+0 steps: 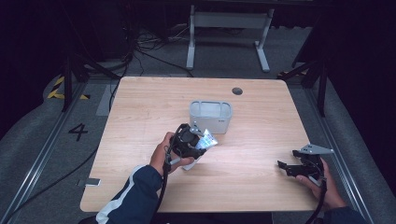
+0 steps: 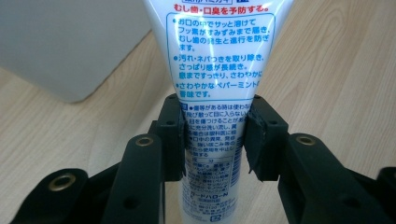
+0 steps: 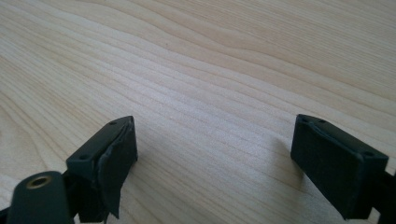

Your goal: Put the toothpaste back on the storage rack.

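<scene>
A white toothpaste tube (image 2: 217, 70) with blue and red print stands between the jaws of my left gripper (image 2: 214, 140), and both pads press on its sides. In the high view the left gripper (image 1: 201, 145) holds the tube (image 1: 208, 141) just above the table, in front of a pale grey bin (image 1: 210, 116). My right gripper (image 1: 285, 167) rests low at the table's right side, near the front edge. Its jaws (image 3: 215, 154) stand wide apart over bare wood with nothing between them.
The pale grey bin (image 2: 65, 44) stands close to the held tube, beyond it and to its left. A dark round hole (image 1: 237, 90) sits near the table's far edge. Cables and a white stand frame (image 1: 229, 28) lie on the floor behind the table.
</scene>
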{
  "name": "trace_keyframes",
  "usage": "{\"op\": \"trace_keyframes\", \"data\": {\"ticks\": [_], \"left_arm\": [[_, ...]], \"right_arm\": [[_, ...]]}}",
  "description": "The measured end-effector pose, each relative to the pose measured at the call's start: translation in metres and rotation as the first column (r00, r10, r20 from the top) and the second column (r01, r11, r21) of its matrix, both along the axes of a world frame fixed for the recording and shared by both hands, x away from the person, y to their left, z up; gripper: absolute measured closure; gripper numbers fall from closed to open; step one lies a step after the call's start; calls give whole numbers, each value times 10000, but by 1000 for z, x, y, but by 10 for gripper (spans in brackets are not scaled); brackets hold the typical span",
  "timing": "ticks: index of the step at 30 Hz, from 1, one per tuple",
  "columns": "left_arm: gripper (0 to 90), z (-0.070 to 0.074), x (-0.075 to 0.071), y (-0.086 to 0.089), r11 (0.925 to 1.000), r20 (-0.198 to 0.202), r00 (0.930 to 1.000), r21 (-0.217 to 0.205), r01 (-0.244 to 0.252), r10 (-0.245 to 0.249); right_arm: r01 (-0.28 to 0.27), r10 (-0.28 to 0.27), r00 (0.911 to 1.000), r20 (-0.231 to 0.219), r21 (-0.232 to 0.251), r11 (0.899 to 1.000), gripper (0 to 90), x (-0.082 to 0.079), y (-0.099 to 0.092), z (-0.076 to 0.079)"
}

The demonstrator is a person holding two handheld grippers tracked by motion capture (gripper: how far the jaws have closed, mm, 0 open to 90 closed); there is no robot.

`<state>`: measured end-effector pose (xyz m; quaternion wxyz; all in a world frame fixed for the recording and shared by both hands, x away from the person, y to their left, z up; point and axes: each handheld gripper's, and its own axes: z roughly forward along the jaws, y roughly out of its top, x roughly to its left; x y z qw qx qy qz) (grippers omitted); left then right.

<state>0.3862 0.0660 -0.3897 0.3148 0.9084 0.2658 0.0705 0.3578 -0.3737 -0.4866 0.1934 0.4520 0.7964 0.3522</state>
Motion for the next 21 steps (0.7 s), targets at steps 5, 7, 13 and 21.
{"op": "trace_keyframes", "data": {"ticks": [5, 7, 13, 21], "left_arm": [[644, 11, -5, 6, 9985, 582, 9983, -539, 131, -99], [645, 14, -5, 8, 9972, 670, 9977, -736, 147, -98], [650, 22, -2, 13, 9902, 1000, 9949, -1372, 262, -125], [653, 34, -2, 12, 9787, 1439, 9895, -2004, 457, -167]], "right_arm": [[-21, 21, 10000, 2, -15, 10000, 149, 0, 0, 0], [-27, 27, 10000, -2, -18, 10000, 149, 0, 0, 0], [-27, 27, 10000, -2, -19, 10000, 149, 0, 0, 0], [-57, 57, 10000, 1, -25, 10000, 149, 0, 0, 0]]}}
